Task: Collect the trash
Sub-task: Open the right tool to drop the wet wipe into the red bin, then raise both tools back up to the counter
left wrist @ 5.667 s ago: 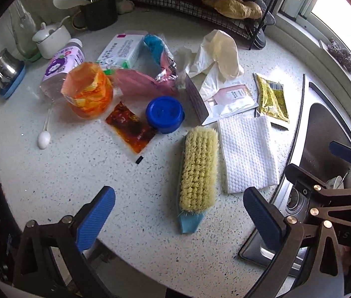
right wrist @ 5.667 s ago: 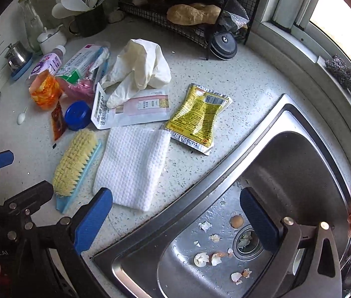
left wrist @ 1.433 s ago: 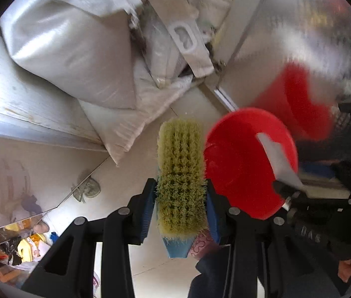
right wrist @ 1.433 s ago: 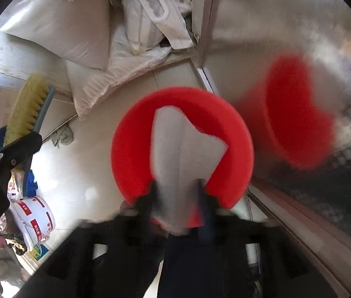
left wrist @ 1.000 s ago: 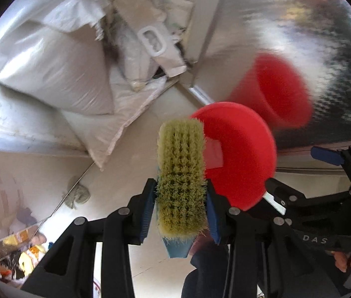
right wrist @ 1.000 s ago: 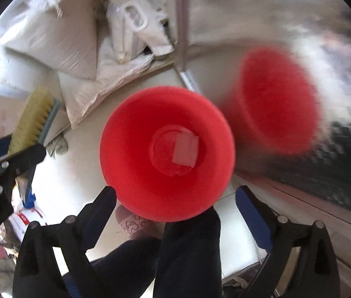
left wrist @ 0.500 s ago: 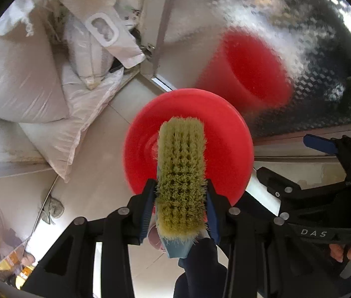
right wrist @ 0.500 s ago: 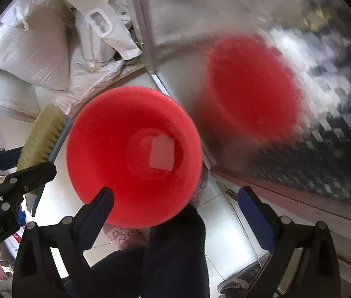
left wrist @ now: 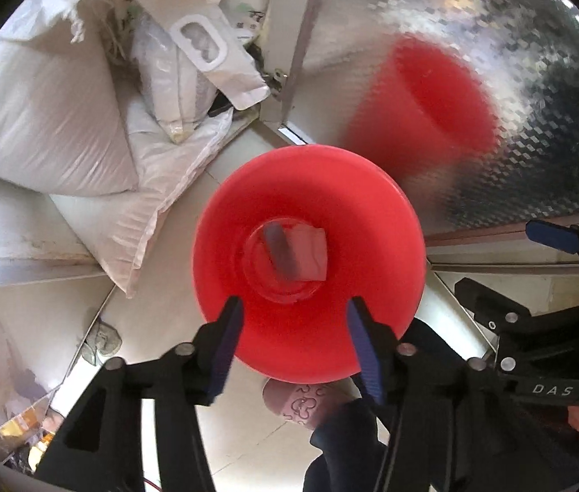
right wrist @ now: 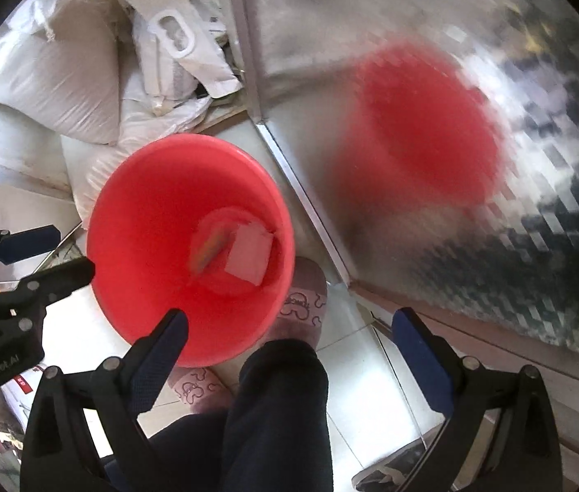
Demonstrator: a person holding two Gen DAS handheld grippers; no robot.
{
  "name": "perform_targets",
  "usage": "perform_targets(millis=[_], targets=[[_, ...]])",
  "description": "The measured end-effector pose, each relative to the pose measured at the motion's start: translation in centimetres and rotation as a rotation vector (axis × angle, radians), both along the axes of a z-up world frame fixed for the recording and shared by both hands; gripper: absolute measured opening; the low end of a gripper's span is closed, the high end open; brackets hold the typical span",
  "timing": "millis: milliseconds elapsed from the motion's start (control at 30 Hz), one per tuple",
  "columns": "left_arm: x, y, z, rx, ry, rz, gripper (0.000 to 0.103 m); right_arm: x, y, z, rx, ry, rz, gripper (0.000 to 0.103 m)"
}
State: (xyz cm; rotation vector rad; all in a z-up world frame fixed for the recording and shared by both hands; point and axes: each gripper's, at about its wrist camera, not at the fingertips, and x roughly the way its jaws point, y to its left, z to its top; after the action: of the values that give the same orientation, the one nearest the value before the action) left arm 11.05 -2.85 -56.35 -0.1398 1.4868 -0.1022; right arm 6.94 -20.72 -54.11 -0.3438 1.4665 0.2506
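Two tongs (left wrist: pixel 293 342) (right wrist: pixel 289 340), "DAS", seemingly "GenRobot.AI"

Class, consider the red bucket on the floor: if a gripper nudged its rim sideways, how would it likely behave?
The red bucket looks like thin plastic, so probably light and apt to slide on the smooth tiled floor. It flares from a narrower base, holding only a white cloth and a blurred brush, so a high push might tip it.

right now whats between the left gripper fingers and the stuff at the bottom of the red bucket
Nothing: in the left wrist view the left gripper hangs open over the red bucket, with only bare inner wall down to the white cloth and blurred brush.
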Motion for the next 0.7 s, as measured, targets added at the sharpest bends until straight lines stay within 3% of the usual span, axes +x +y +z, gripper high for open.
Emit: perform_targets(millis=[67,300,700], targets=[[-0.3,0.4,0.4,0.008,-0.008,0.016,0.068,0.0,0.4,0.2,0.006,-0.003,0.018,0.100],[-1.6,2.1,4.0,-0.013,-0.001,0.083,0.070,-0.4,2.3,2.8,0.027,-0.028,0.082,0.100],[-5.1,4.9,17.1,0.056,-0.066,0.190,0.073,-2.7,5.0,12.9,0.078,-0.073,0.190,0.100]])
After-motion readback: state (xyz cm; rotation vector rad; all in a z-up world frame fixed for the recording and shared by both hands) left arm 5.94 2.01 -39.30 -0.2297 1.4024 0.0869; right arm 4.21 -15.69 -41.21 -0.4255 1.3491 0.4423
